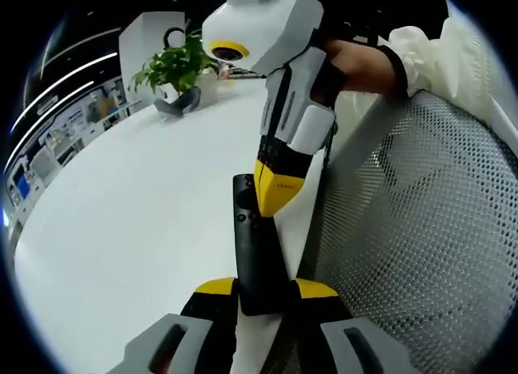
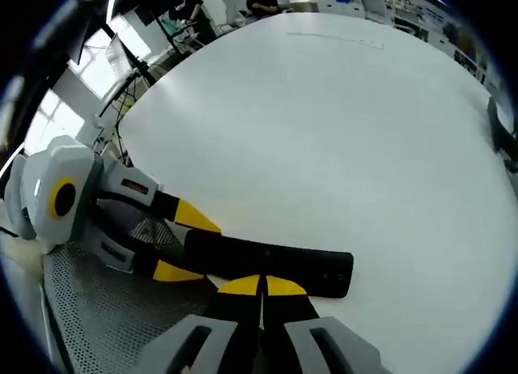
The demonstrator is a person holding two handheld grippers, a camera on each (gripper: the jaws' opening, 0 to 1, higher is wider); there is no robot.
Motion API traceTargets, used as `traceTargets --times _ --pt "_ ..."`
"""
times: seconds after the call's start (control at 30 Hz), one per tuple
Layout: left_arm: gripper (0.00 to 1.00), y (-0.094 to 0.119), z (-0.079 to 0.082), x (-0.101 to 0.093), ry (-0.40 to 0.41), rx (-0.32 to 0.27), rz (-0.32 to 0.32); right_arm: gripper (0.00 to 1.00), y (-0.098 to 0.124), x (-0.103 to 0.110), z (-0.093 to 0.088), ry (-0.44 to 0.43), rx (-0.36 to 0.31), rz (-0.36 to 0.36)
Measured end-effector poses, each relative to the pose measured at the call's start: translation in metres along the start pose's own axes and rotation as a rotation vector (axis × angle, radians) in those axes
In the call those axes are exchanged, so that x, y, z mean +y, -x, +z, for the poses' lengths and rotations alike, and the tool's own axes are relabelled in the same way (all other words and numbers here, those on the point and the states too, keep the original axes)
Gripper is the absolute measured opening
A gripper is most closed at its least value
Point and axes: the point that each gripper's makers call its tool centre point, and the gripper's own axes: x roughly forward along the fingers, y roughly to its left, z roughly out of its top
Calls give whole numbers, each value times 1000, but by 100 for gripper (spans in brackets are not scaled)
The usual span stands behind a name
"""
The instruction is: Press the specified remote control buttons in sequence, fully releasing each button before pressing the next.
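Note:
A long black remote (image 1: 247, 244) lies on the white table (image 1: 137, 212), close to its edge. My left gripper (image 1: 265, 289) is shut on the remote's near end, one yellow-tipped jaw on each side. My right gripper (image 1: 275, 192) comes down from above, shut, with its yellow tip resting on the remote's upper part beside a small button. In the right gripper view the remote (image 2: 283, 265) lies crosswise just beyond my shut right gripper (image 2: 261, 285). There the left gripper (image 2: 184, 243) clamps the remote's left end.
A perforated metal mesh surface (image 1: 421, 228) runs along the table's edge and appears again as mesh (image 2: 97, 309). A potted plant (image 1: 174, 66) and a dark object (image 1: 178, 105) stand at the far end. A person's hand (image 1: 364, 66) holds the right gripper. The table (image 2: 340, 123) stretches wide.

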Motion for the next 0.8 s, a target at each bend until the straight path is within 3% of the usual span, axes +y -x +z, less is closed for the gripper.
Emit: traceTargets --times 0.13,0.23,0.33,0.53,0.7,0.8 --pt "26 0 0 0 -2 1 0 0 -1 1 0 38 7 -22" --pt "26 0 0 0 -2 1 1 0 -1 0 0 140 27 -79" --pt "26 0 0 0 -3 1 1 0 -2 3 0 166 29 -94" --pt "26 0 0 0 -5 2 4 0 -4 6 3 149 -1 -62" --pt "26 0 0 0 -9 5 2 0 -3 8 3 136 12 -54" --pt "26 0 1 -1 -18 5 -1 0 -1 14 11 135 -36 -20"
